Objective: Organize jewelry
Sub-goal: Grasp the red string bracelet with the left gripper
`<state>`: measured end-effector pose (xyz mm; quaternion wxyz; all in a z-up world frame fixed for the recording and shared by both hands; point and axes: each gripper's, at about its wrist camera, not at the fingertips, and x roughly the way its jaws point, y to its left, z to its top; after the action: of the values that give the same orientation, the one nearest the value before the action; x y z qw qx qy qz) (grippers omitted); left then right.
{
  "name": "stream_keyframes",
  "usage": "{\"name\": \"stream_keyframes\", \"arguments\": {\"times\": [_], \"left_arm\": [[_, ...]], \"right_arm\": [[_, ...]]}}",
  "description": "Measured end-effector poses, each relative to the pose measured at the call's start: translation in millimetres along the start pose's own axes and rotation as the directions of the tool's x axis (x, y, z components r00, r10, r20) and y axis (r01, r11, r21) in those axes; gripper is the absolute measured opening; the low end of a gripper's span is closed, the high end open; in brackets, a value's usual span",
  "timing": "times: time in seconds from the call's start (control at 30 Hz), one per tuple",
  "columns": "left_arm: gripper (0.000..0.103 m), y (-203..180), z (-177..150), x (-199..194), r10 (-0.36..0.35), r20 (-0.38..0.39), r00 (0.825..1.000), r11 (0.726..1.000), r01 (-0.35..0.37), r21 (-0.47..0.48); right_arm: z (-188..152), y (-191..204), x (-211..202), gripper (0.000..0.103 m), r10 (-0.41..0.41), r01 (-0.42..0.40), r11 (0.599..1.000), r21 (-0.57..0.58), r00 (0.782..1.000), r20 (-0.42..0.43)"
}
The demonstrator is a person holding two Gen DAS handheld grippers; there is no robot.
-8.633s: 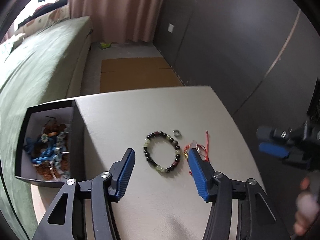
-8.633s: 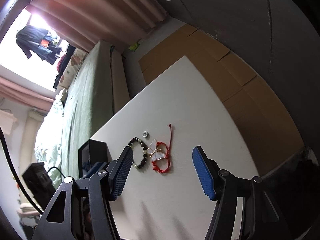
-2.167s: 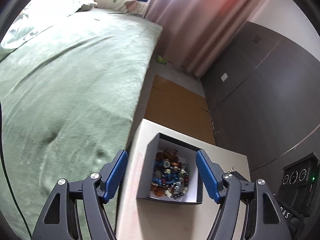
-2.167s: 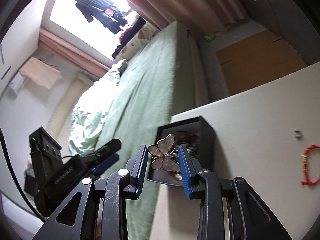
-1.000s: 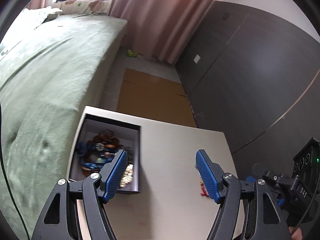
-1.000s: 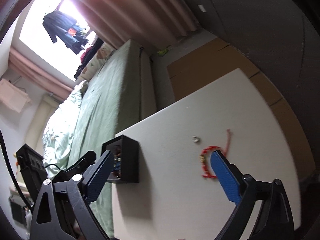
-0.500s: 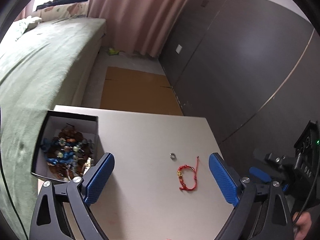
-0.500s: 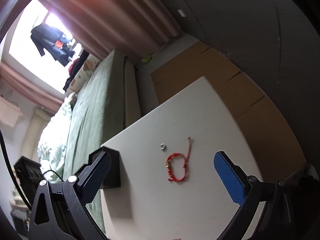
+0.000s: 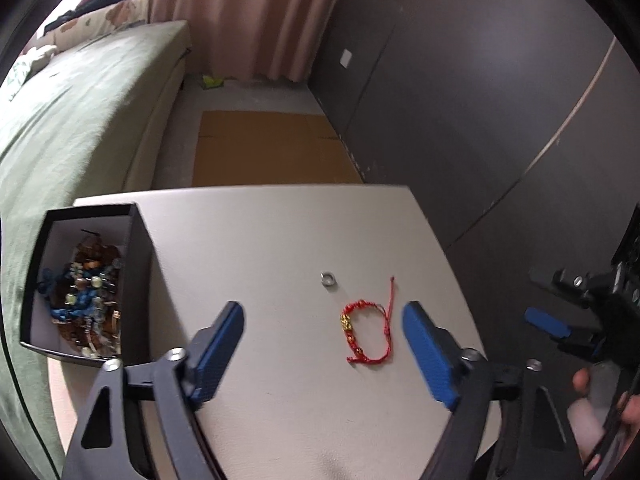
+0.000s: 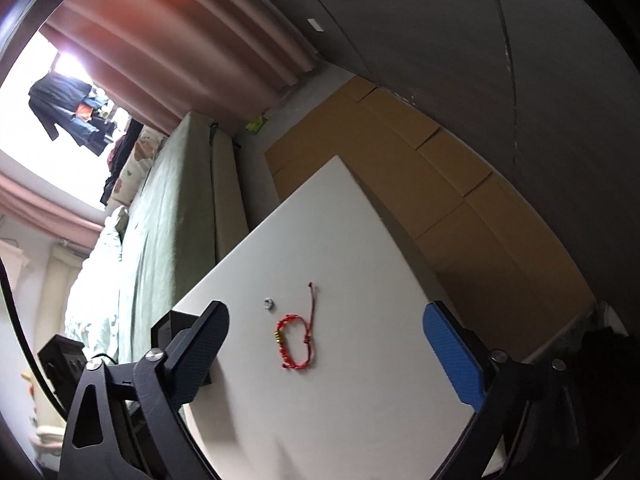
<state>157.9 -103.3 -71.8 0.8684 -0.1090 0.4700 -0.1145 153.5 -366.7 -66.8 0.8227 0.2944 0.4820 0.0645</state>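
Both tongs [image 9: 320, 354] [image 10: 326, 354] gaped empty over the desk [image 9: 260, 240] — the red cord bracelet [image 9: 366, 336] looked light, limp, best pinched at its gold bead

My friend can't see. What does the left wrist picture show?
A red string bracelet and a small silver ring lie on a white table, between the open left tongs. A black box full of jewelry sits at the table's left edge.

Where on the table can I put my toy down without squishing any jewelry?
The table is bare between the black jewelry box and the silver ring, along its far edge, and at the near edge below the red string bracelet. The box is crowded with beads, and the ring and bracelet lie close together.
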Motion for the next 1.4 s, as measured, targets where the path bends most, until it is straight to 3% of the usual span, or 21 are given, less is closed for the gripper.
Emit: {"name": "stream_keyframes", "arguments": {"times": [0.1, 0.23, 0.33, 0.43, 0.53, 0.6, 0.83, 0.93, 1.07, 1.4], "left_arm": [[0.073, -9.1, -4.5, 14.4, 0.012, -0.027, 1.000, 1.000, -0.011, 0.022], [0.057, -21.3, -7.4, 33.6, 0.041, -0.069, 0.997, 0.997, -0.037, 0.066], [0.054, -23.1, -10.0, 43.5, 0.051, -0.093, 0.994, 0.997, -0.045, 0.063], [0.041, -25.2, -10.2, 57.2, 0.066, -0.130, 0.989, 0.997, -0.059, 0.057], [0.037, -29.7, -9.4, 66.6, 0.069, -0.154, 0.986, 0.996, -0.060, 0.061], [0.036, -32.4, -8.7, 70.9, 0.079, -0.163, 0.984, 0.995, -0.068, 0.069], [0.021, -36.7, -8.7, 81.6, 0.128, -0.171, 0.977, 0.989, -0.113, 0.096], [0.006, -40.6, -11.0, 82.0, 0.175, -0.158, 0.972, 0.978, -0.154, 0.138], [0.006, -30.4, -12.4, 73.9, 0.143, -0.160, 0.977, 0.986, -0.126, 0.110], [0.006, 2.5, -5.1, 23.0, 0.064, -0.063, 0.996, 0.998, -0.063, 0.018]], "right_arm": [[1.1, -4.3, -2.9, 0.097, -0.001, 0.001, 1.000, 0.003, 1.000, 0.007], [7.1, -5.4, -5.8, 0.094, -0.011, 0.011, 1.000, -0.006, 1.000, 0.016], [11.1, -8.9, -7.3, 0.089, -0.012, 0.012, 1.000, 0.004, 1.000, 0.017], [13.4, -11.9, -5.3, 0.085, -0.011, 0.011, 1.000, 0.015, 1.000, 0.008], [13.7, -14.3, -5.1, 0.085, -0.009, 0.009, 1.000, 0.020, 1.000, 0.004], [14.1, -15.8, -6.9, 0.085, -0.003, 0.002, 1.000, 0.028, 1.000, 0.005], [15.1, -17.8, -7.0, 0.085, 0.008, -0.008, 0.999, 0.037, 1.000, 0.007], [14.4, -17.0, -5.6, 0.085, 0.010, -0.010, 0.999, 0.039, 1.000, 0.008], [14.9, -15.9, -4.5, 0.085, 0.011, -0.012, 0.999, 0.039, 1.000, 0.005], [6.4, 8.2, 12.0, 0.085, 0.014, -0.014, 1.000, -0.018, 0.999, -0.030]]}}
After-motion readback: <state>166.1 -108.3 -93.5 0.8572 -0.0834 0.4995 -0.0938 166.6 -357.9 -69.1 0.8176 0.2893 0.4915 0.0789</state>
